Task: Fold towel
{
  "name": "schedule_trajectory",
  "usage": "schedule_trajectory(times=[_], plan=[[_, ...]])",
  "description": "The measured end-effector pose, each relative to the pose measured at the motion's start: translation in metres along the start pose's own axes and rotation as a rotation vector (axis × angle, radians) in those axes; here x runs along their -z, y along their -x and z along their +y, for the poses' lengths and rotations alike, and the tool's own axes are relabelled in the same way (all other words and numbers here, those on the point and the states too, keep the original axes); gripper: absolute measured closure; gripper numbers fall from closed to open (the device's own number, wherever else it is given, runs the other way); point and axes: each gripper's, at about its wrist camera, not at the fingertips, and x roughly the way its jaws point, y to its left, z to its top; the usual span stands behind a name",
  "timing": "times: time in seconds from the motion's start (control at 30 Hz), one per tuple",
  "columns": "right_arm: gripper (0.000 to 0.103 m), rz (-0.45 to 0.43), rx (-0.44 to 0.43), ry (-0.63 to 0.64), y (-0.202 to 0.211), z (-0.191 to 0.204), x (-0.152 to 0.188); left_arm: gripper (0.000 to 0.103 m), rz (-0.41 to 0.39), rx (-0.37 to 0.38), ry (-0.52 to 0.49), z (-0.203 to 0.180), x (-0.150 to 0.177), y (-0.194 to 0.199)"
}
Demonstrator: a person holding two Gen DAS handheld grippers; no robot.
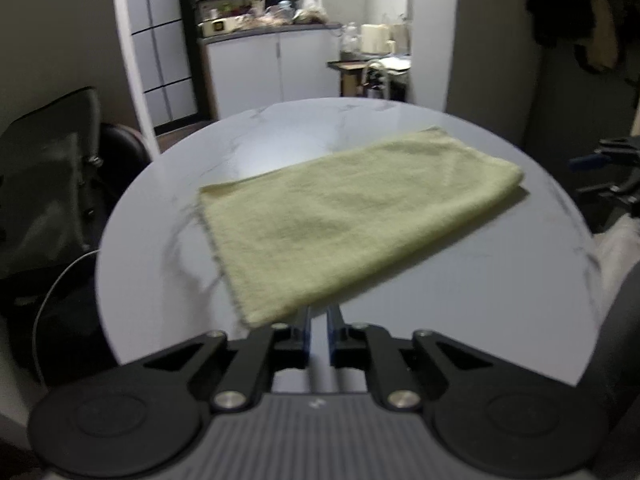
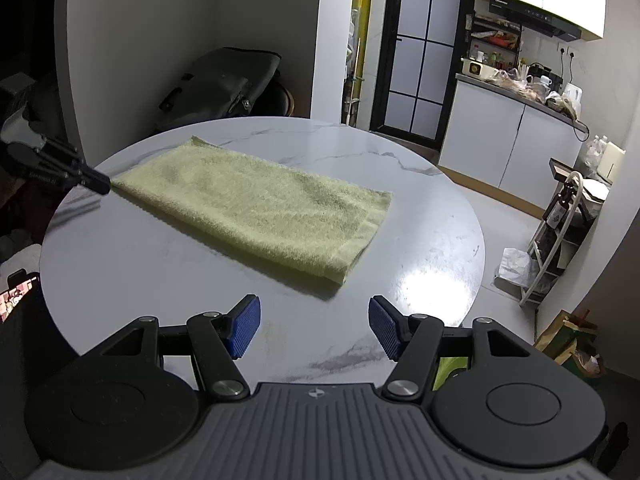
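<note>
My left gripper (image 1: 319, 318) had its two blue pads drawn almost together on the near corner of the towel (image 1: 340, 216), the cloth's edge lying over the fingertips so that I could not see the pinch point itself. From the right wrist view the same claw (image 2: 105, 185) showed as a dark closed tip meeting the towel's corner (image 2: 256, 204) at the left edge of the table. My right gripper (image 2: 314, 326) hung over the near edge of the table (image 2: 420, 240) with its blue pads (image 2: 245, 326) spread wide apart and nothing between them; bare marble showed in the gap. It sat just short of the towel's nearest folded corner, apart from the cloth.

The towel was pale yellow-green terry, folded into a long band of more than one layer. It lay flat across the middle of the round white marbled table, running on a slant from the left edge toward the near right side. Its folded edge looked thick and rounded, and a stitched hem ran along one short end.

Past the far edge of the table a dark bag (image 2: 224, 80) sat slumped against the wall. Farther off stood a black-framed glass door (image 2: 420, 60), then white kitchen cabinets (image 2: 500, 140) under a cluttered counter. A small rack (image 2: 560, 232) stood on the floor to the right.
</note>
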Motion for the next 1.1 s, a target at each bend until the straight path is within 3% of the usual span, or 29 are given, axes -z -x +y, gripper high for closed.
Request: schedule_trajectory(times=[0.1,0.27,0.43,0.6,0.7,0.73,0.77,0.83,1.1], plan=[[0.038,0.004,0.007,0.003,0.0,0.002,0.003,0.088,-0.004,-0.02,-0.006,0.002,0.001,-0.001],[0.038,0.012,-0.006,-0.013,0.0,0.002,0.003,0.059,-0.015,-0.051,-0.018,0.007,0.002,-0.003],[0.038,0.011,-0.006,-0.022,-0.005,0.005,0.004,0.058,-0.02,-0.056,-0.002,0.017,0.0,-0.008],[0.038,-0.076,0.003,-0.072,0.001,0.004,0.008,0.058,-0.014,-0.03,-0.002,0.02,0.001,-0.016],[0.038,-0.09,-0.006,-0.094,0.002,0.006,0.014,0.072,-0.029,0.018,0.02,0.022,0.003,-0.018],[0.038,-0.085,-0.003,-0.096,0.0,0.007,0.017,0.087,-0.027,0.025,0.005,0.021,0.003,-0.017],[0.038,-0.083,-0.003,-0.096,0.0,0.007,0.017,0.094,-0.026,0.033,-0.011,0.019,0.002,-0.017],[0.038,-0.075,-0.011,-0.096,-0.002,0.008,0.019,0.1,-0.019,0.036,-0.024,0.015,0.001,-0.017],[0.038,-0.048,-0.02,-0.095,-0.006,0.007,0.023,0.1,-0.014,0.041,-0.033,0.006,0.002,-0.016]])
